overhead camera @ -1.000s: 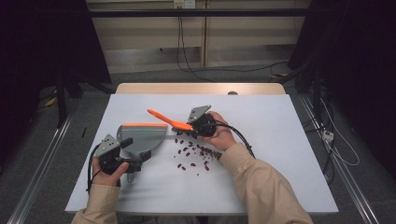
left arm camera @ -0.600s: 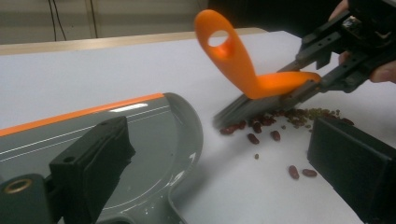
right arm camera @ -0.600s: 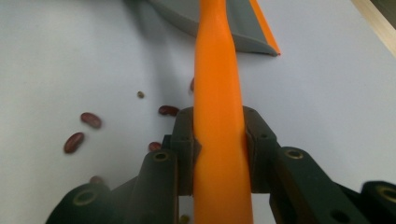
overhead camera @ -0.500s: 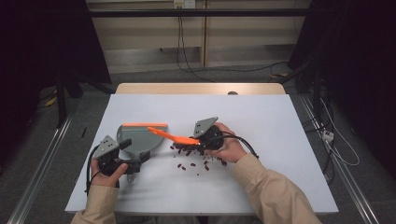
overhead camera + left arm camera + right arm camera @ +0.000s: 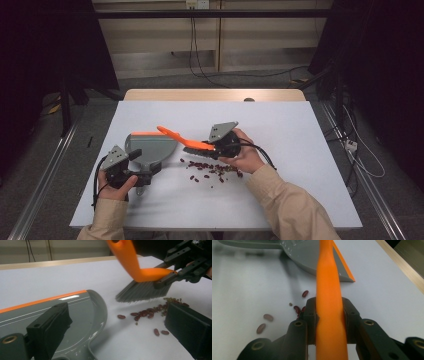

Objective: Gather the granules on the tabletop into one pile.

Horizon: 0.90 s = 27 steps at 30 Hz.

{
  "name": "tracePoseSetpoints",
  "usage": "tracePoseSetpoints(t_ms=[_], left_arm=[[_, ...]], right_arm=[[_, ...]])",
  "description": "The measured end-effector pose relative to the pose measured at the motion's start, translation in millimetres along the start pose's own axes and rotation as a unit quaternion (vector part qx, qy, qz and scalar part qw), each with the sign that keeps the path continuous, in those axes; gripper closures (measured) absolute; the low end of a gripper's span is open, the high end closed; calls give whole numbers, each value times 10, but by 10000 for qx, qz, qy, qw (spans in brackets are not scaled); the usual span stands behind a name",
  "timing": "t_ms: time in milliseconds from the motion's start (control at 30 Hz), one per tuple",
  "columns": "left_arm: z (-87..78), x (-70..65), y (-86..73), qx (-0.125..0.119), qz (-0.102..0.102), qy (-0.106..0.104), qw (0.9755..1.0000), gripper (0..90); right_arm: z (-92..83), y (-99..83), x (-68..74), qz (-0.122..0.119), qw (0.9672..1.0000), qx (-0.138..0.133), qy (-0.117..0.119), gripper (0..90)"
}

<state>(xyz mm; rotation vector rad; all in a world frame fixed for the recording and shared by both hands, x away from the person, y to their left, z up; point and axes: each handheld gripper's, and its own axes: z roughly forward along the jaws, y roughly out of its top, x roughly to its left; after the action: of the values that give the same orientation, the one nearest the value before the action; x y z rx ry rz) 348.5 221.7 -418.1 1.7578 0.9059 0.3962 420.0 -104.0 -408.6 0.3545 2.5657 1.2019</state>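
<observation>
High view: right gripper [image 5: 220, 146] fingers pinch an orange brush [image 5: 186, 141] over red beans [image 5: 212, 169] on the white worktop [image 5: 280, 125]; left gripper [image 5: 131, 166] fingers pinch the grey dustpan [image 5: 150, 147]. No writing is legible.

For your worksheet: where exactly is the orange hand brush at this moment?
In the high view the brush is near the table's middle, clamped in the right tongs, its bristles just above the scattered beans and right of the grey dustpan.
</observation>
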Motion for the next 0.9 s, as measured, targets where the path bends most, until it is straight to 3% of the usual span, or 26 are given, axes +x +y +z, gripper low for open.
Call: tracePoseSetpoints(t_ms=[133,267,300,433,567,733,800,900], left_arm=[[2,17,-8,17,-29,5,10000,60],[-14,35,-14,-23,-81,16,10000,60],[-19,41,-14,-9,-52,25,10000,59],[-16,48,-22,6,-64,22,10000,60],[-21,44,-18,10,-47,15,10000,59],[-12,31,-17,31,-15,7,10000,59],[-6,22,-13,17,-16,-1,10000,60],[-5,20,-10,16,8,-3,10000,59]], right_arm=[[170,89,0,-214,9997,87,3,709],[339,96,20,-289,9991,231,204,709],[346,94,33,-242,9990,175,339,709],[302,103,93,-397,9978,295,450,709],[218,60,158,-363,9977,287,499,709],[76,-22,155,-55,9997,66,238,709],[4,-49,105,268,9994,-119,174,710],[-107,-55,48,712,9969,-308,-109,710]])
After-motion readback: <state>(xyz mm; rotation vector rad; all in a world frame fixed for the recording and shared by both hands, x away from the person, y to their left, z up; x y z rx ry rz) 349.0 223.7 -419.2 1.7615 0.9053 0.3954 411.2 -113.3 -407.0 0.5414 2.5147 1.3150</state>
